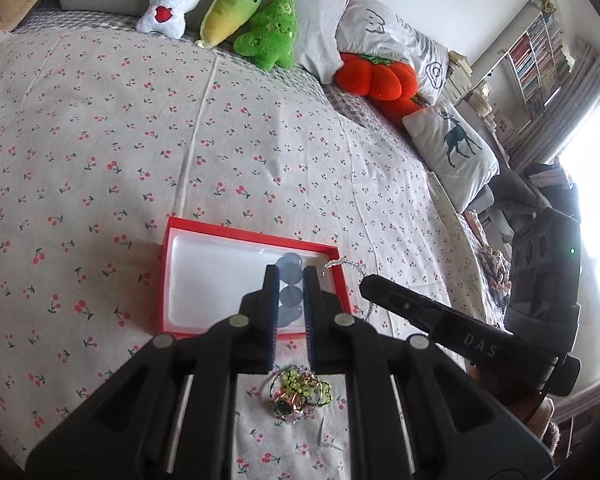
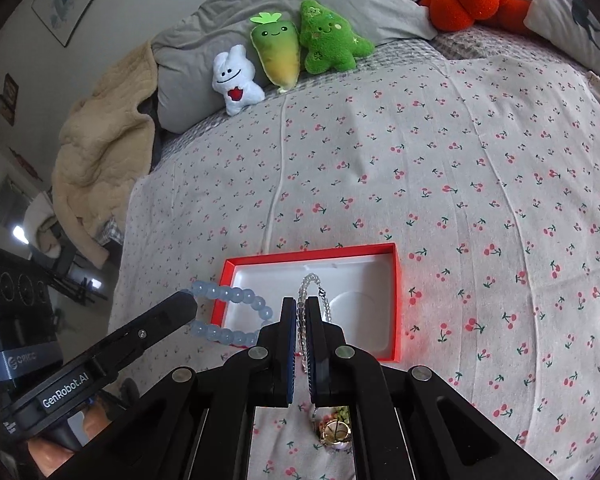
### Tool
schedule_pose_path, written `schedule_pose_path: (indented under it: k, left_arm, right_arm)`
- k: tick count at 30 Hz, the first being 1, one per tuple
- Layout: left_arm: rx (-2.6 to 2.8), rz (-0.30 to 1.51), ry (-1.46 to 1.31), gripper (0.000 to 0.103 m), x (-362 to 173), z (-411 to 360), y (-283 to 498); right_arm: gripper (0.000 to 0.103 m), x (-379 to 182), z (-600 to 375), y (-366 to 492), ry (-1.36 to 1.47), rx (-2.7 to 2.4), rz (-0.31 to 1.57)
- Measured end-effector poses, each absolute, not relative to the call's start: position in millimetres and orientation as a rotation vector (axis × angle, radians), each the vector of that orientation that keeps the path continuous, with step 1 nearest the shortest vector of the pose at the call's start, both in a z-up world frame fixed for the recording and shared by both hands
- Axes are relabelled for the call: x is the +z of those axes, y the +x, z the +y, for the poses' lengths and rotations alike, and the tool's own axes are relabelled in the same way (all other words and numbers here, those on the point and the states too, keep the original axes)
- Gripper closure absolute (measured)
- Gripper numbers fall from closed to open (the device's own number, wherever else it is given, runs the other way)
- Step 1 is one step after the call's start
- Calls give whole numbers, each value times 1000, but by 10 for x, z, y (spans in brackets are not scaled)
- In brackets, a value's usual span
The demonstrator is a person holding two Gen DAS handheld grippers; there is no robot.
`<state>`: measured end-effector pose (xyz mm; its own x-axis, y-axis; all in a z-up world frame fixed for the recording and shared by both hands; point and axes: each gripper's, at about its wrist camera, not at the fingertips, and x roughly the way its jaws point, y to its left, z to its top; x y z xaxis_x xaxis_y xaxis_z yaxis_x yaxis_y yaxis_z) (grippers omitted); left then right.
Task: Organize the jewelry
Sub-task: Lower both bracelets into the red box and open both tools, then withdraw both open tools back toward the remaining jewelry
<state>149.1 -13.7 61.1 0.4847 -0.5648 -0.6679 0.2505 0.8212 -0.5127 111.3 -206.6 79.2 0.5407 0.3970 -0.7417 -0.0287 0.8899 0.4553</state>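
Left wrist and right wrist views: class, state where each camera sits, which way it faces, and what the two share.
Left wrist: on the left gripper, facing the pillows over the red box; it holds a blue bead bracelet; the right gripper shows.
Right wrist: on the right gripper, facing the same way; it holds a clear bead bracelet; the left gripper shows.
Shared: box, plush toys, cherry-print sheet.

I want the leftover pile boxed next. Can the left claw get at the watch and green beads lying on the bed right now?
Probably not yet. The left claw is shut on the blue bead bracelet over the red box. The jewelry pile lies uncovered on the sheet beneath it, so the way is free once it lets go.
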Motion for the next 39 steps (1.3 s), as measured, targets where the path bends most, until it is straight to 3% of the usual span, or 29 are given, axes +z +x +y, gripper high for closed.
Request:
schedule_pose_path:
  k: [21, 26, 32, 34, 37, 39]
  left_arm:
    - [-348, 1019, -210, 90, 142, -56, 1711]
    - [-368, 1007, -197, 89, 211, -86, 1683]
    - [-376, 979, -142, 54, 424, -116, 1467]
    - [-368, 970, -134, 36, 482, -81, 1379]
    - [-341, 963, -117, 22, 522, 16, 1249]
    - [-317, 976, -107, 21, 501, 82, 1177]
  right_arm:
    - [98, 301, -2055, 1412, 362, 191, 1058]
    - [93, 315, -2108, 1401, 355, 182, 1047]
    - [89, 514, -2115, 1283, 324, 201, 1017]
    - [88, 577, -2103, 1203, 302, 212, 1011]
    - [88, 620, -2090, 1077, 269, 218, 1013]
    - [86, 629, -2082, 992, 249, 221, 1014]
